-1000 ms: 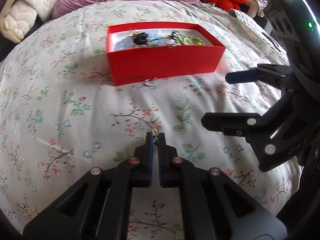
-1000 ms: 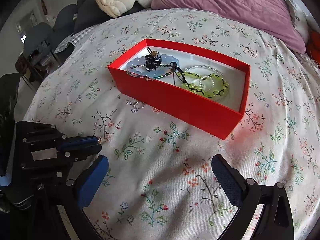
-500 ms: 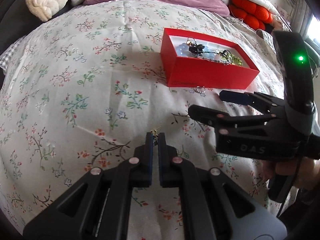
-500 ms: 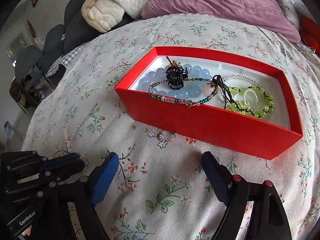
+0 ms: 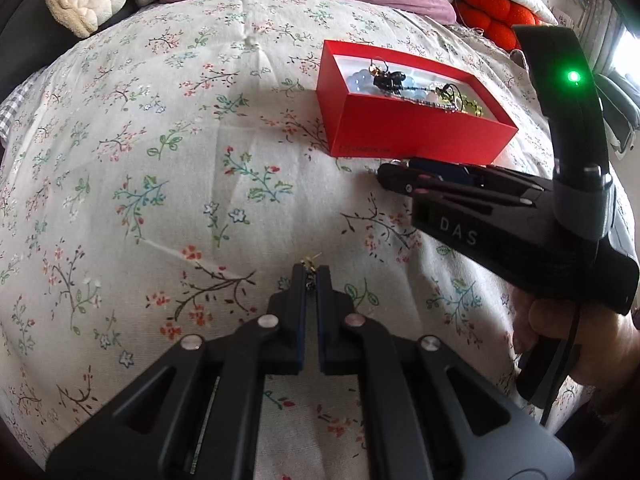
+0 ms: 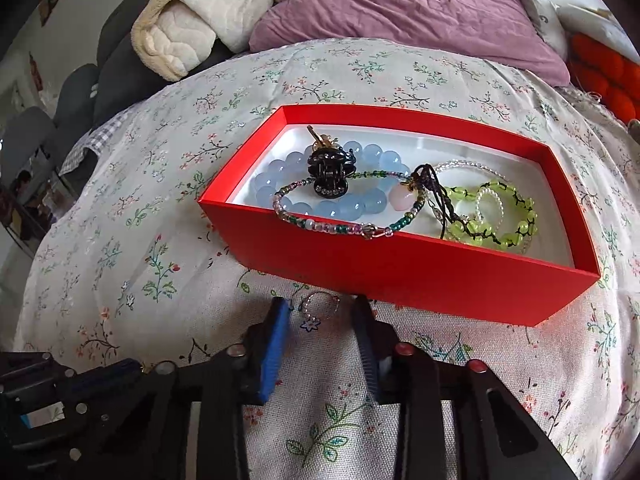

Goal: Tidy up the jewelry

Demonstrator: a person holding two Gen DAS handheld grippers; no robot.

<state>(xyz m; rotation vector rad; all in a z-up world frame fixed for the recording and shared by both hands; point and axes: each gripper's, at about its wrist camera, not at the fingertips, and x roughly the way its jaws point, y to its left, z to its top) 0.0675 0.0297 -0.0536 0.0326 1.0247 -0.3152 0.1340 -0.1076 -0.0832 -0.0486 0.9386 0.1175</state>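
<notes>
The right tool (image 6: 320,320) is closing around a small silver ring (image 6: 318,308) lying on the bed (image 6: 120,240) just at the red box's (image 6: 400,280) 6 o'clock wall, pads not yet touching. The left tool (image 5: 310,276) pinches a tiny gold earring (image 5: 310,260), apparently boxbound.

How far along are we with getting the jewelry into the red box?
Done: bracelets and a hair clip lie in the red box. In hand: the left tongs are shut on a small gold piece; the right tongs are closing around a ring on the bedspread. Left: boxing both.
</notes>
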